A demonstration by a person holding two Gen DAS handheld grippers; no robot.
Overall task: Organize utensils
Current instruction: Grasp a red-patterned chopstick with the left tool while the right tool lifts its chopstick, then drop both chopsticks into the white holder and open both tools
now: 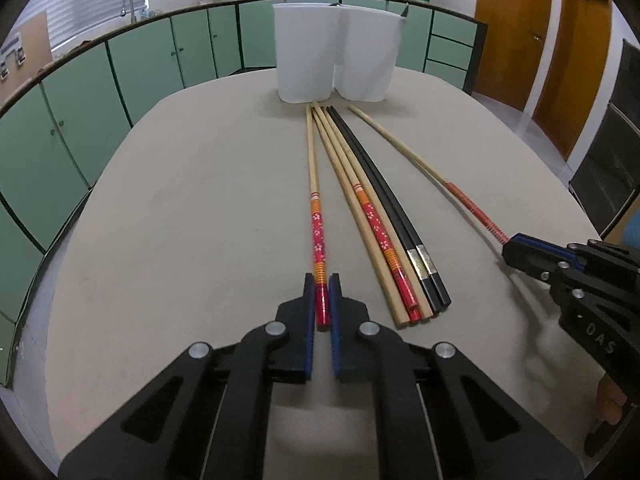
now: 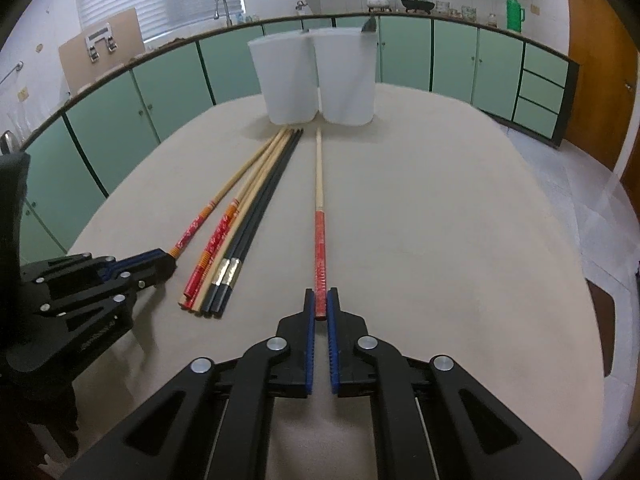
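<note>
item: chopsticks, loose, lying flat on the table [image 1: 180, 208], thick ends toward the cameras and thin tips toward the two cups.

- floral chopstick [image 1: 316, 216]: pale wood shaft, red flowered band with orange rings at the thick end. lies alone, just left of the bundle. the left gripper [image 1: 322, 292] is closed on its thick end, blue pads pressed to either side.
- red-handled chopstick [image 2: 319, 216]: pale shaft, red ribbed band at the thick end. lies alone, well right of the bundle, pointing at the gap between the cups. the right gripper [image 2: 320, 300] is closed on its very end.
- bundle [image 1: 372, 216]: plain wooden sticks, a second floral stick, and a black pair with metallic bands, lying side by side and touching. untouched by either gripper.

handling, judged: light, stiff, narrow, likely smooth on the lacquered bands. a hold at the extreme end leaves a long free length, so a stick may pivot or droop between the pads when lifted; the ribbed section should grip better than the glossy part. a hold further along the coloured band would be steadier. sticks in the bundle lie too close together to take one without nudging its neighbours.

destination, judged: two white translucent cups [image 1: 332, 52] standing touching at the far edge of the table; something dark shows above the rim of the right one, not identifiable.

surroundings: green cabinets [image 1: 120, 72] behind, with pots on the counter.
</note>
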